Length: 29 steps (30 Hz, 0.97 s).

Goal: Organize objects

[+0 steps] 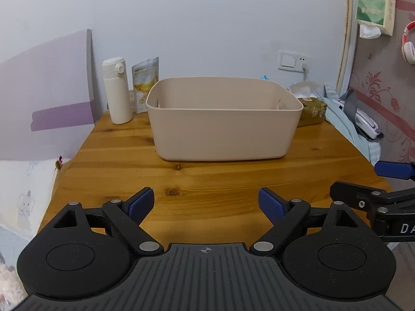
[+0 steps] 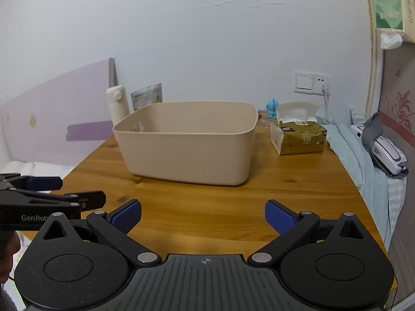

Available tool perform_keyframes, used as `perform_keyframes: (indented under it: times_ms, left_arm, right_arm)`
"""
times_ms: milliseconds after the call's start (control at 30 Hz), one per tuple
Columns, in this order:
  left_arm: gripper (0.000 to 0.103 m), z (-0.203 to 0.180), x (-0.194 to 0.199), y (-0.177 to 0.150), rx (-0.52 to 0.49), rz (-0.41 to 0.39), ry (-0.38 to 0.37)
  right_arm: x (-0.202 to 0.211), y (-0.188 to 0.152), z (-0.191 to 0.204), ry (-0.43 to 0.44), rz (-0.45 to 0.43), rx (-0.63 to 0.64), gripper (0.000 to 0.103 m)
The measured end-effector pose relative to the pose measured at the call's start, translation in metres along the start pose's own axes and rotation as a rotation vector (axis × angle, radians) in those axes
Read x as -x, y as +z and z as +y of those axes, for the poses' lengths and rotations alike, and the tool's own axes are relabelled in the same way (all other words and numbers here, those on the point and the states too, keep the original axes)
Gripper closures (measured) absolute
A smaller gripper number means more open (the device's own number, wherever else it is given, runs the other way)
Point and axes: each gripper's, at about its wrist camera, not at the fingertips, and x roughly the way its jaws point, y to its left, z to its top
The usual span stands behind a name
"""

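We hold both grippers low over the near edge of the knotty pine table, side by side. The left gripper has its blue-padded fingers spread wide with nothing between them, and the right gripper likewise has its fingers spread wide and empty. In the left wrist view the right gripper shows at the right edge; in the right wrist view the left one shows at the left edge.

Ahead of us, near the middle of the table, stands the beige rounded plastic storage bin with cut-out handles; from here we cannot see its floor. Behind its left corner, against the wall, a white cylindrical flip-lid flask stands upright, with a silver snack pouch printed with bananas upright just beside it. To the right of the bin lies a gold-wrapped pack of tissues with white tissue at its top, and behind that a small blue toy figure. A pale blue folded cloth runs along the table's right edge, carrying a white handheld device with a grey cuff.
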Motion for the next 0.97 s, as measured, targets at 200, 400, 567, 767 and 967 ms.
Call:
perform_keyframes:
  times_ms: [200, 400, 567, 767, 967]
  left_arm:
    - [0.014, -0.001, 0.004, -0.009, -0.021, 0.011, 0.023]
    - [0.014, 0.000, 0.008, -0.014, -0.029, 0.024, 0.015]
    - [0.014, 0.002, 0.010, -0.016, -0.033, 0.029, 0.013]
    - [0.014, 0.002, 0.010, -0.017, -0.041, 0.034, 0.012]
    - [0.014, 0.000, 0.010, -0.015, -0.063, 0.020, 0.037]
  right_arm:
    - [0.001, -0.006, 0.000, 0.008, 0.022, -0.013, 0.000]
    - [0.004, -0.008, -0.003, 0.011, 0.019, -0.017, 0.000]
    - [0.007, -0.008, -0.005, 0.014, 0.019, -0.019, 0.000]
    - [0.006, -0.009, -0.004, 0.020, 0.027, -0.013, 0.000]
    - [0.002, -0.007, -0.002, 0.032, 0.031, -0.004, 0.000]
